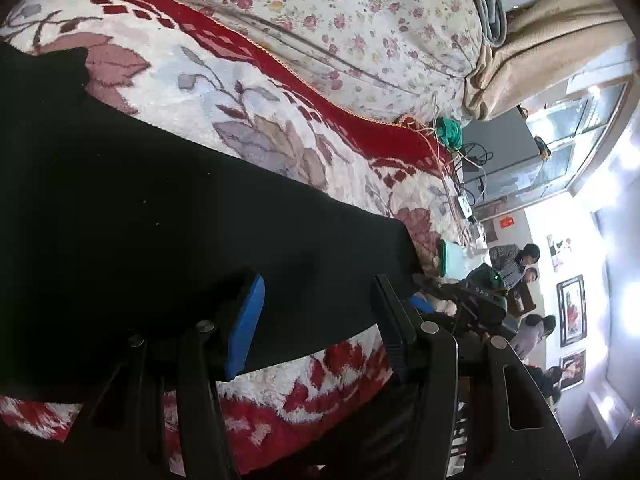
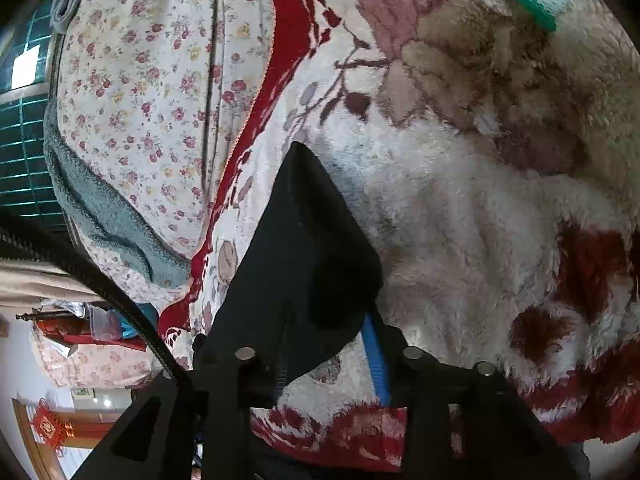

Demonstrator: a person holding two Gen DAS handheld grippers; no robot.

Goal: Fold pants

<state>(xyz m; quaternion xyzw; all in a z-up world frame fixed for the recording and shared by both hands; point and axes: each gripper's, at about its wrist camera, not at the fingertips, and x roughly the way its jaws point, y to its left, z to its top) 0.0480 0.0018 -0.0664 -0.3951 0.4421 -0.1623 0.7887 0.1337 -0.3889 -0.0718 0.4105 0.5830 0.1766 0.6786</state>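
Black fabric pants (image 1: 168, 216) lie on the fluffy white-and-red floral blanket (image 1: 256, 92) covering the bed. Your left gripper (image 1: 320, 312) has its jaws apart over the pants' edge; your right gripper (image 2: 324, 344) has its jaws clamped on a raised corner.

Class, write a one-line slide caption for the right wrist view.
Right gripper pinches a corner of the black pants above a fluffy red-and-white floral blanket.
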